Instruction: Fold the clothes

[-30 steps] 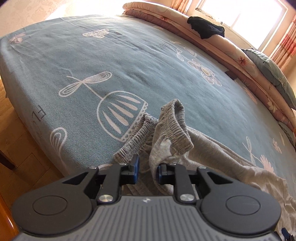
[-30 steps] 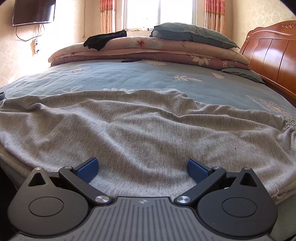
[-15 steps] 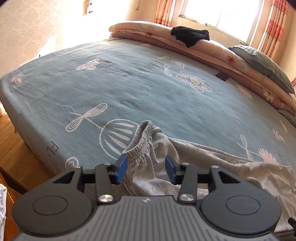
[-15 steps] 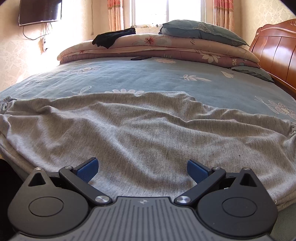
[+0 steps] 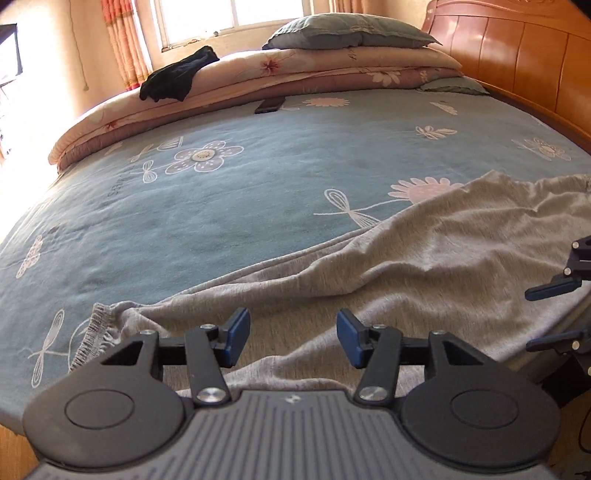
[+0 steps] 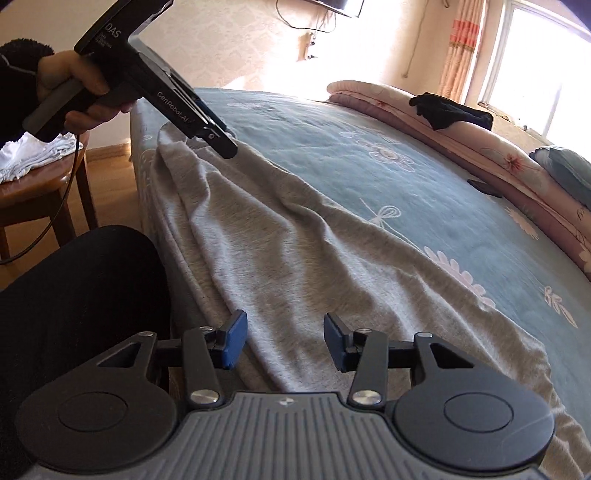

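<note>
Gripper [image 5: 291, 338] over rumpled grey knit [image 5: 424, 266]

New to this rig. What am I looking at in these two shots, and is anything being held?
No robot here: a person holds a two-finger tool in each hand, each with a fisheye camera looking along its fingers. One picture is from the left tool, the other from the right tool.

Grey trousers lie spread near the edge of a bed with a blue patterned sheet. At the far side are folded quilts, a pillow and a dark garment.

Nothing is held. The left tool's jaws have just been opening and the right's closing, but both stand apart, pressing on no cloth. The right view shows the person's hand on the left tool.
</note>
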The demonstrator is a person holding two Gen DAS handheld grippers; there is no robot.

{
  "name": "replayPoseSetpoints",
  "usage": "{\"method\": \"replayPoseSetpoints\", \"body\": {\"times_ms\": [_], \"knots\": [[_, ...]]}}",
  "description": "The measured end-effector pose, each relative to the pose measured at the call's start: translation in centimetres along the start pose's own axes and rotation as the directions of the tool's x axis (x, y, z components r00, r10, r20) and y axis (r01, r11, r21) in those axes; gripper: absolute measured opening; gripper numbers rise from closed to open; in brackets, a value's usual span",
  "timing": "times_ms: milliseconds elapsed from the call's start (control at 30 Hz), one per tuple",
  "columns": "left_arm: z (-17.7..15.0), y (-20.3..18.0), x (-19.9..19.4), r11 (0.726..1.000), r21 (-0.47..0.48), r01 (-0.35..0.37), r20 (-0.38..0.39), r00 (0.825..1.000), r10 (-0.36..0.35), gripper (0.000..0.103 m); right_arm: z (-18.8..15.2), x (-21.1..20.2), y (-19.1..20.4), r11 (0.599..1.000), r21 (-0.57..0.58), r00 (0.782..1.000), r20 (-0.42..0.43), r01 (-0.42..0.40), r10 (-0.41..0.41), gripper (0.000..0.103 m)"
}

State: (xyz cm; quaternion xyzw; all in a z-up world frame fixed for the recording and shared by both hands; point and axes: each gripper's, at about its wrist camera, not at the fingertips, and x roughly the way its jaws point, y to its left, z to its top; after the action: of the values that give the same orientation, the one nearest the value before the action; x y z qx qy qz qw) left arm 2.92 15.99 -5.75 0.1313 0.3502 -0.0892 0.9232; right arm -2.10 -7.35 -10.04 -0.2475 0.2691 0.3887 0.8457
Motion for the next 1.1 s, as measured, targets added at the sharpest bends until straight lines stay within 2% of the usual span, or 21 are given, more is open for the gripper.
{"method": "replayPoseSetpoints", "body": {"times_ms": [67, 200, 300, 333, 367, 400, 467, 567, 633, 700, 767, 800, 867, 933, 1100], "knots": [[-0.5, -0.5, -0.4, 0.999, 0.045, -0.008, 0.016, 1.000, 0.007, 0.063, 0.7, 1.2, 0.6, 0.999, -0.032, 1.000, -0.012, -0.019, 0.019, 0.038], [-1.7, -0.8, -1.2, 0.995, 0.103, -0.003, 0.023, 1.000, 0.001, 0.065, 1.4, 2.7, 1.7, 0.995, -0.087, 0.998, -0.033, -0.049, 0.047, 0.038], [-2.6, -1.1, -1.3, 0.990, 0.143, 0.001, 0.027, 1.000, -0.005, 0.069, 1.4, 3.5, 2.4, 0.990, -0.138, 0.998, -0.055, -0.017, 0.009, 0.038], [-2.9, -1.3, -1.2, 0.988, 0.157, 0.007, 0.024, 1.000, -0.011, 0.070, 1.5, 3.5, 2.6, 0.989, -0.150, 0.999, -0.051, -0.002, -0.006, 0.035], [-3.1, -1.6, -1.1, 0.985, 0.175, 0.014, 0.024, 1.000, -0.019, 0.070, 1.6, 3.4, 2.8, 0.987, -0.162, 0.999, -0.047, 0.012, -0.020, 0.017], [-3.3, -1.9, -1.0, 0.981, 0.193, 0.022, 0.026, 0.999, -0.027, 0.071, 1.7, 3.4, 2.8, 0.985, -0.168, 0.998, -0.044, 0.032, -0.040, 0.006], [-3.6, -2.8, -0.8, 0.969, 0.243, 0.045, 0.030, 0.998, -0.054, 0.071, 2.2, 3.0, 2.2, 0.987, -0.146, 0.997, -0.034, 0.061, -0.067, 0.005], [-3.9, -3.8, -0.3, 0.948, 0.303, 0.099, 0.034, 0.993, -0.115, 0.071, 3.1, 2.9, -0.2, 1.000, -0.013, 0.999, -0.048, 0.026, -0.026, 0.006], [-3.8, -3.8, 0.5, 0.950, 0.287, 0.121, 0.026, 0.991, -0.134, 0.071, 3.2, 3.3, -2.4, 0.993, 0.118, 0.998, -0.068, 0.006, 0.002, 0.011], [-3.6, -3.4, 1.4, 0.961, 0.253, 0.115, 0.016, 0.992, -0.123, 0.071, 2.9, 4.1, -4.6, 0.967, 0.254, 0.995, -0.098, 0.015, 0.011, 0.015], [-3.6, -2.7, 2.1, 0.972, 0.215, 0.092, 0.010, 0.995, -0.096, 0.071, 2.2, 4.6, -6.8, 0.919, 0.393, 0.993, -0.095, -0.022, 0.064, 0.019], [-3.6, -2.4, 2.3, 0.975, 0.204, 0.083, 0.008, 0.996, -0.086, 0.071, 2.0, 4.5, -7.1, 0.909, 0.415, 0.994, -0.085, -0.030, 0.072, 0.020], [-3.6, -1.8, 2.8, 0.981, 0.187, 0.051, 0.008, 0.999, -0.053, 0.071, 1.8, 4.0, -7.3, 0.903, 0.428, 0.996, -0.064, -0.033, 0.067, 0.026], [-3.6, -1.1, 3.0, 0.985, 0.170, 0.038, 0.006, 0.999, -0.039, 0.071, 1.8, 2.9, -6.5, 0.921, 0.390, 0.998, -0.048, -0.020, 0.042, 0.030], [-2.9, 0.5, 2.9, 0.995, 0.097, 0.023, 0.028, 0.999, -0.026, 0.071, 3.3, 1.5, -3.6, 0.982, 0.189, 1.000, 0.021, 0.017, -0.021, 0.041]]}}
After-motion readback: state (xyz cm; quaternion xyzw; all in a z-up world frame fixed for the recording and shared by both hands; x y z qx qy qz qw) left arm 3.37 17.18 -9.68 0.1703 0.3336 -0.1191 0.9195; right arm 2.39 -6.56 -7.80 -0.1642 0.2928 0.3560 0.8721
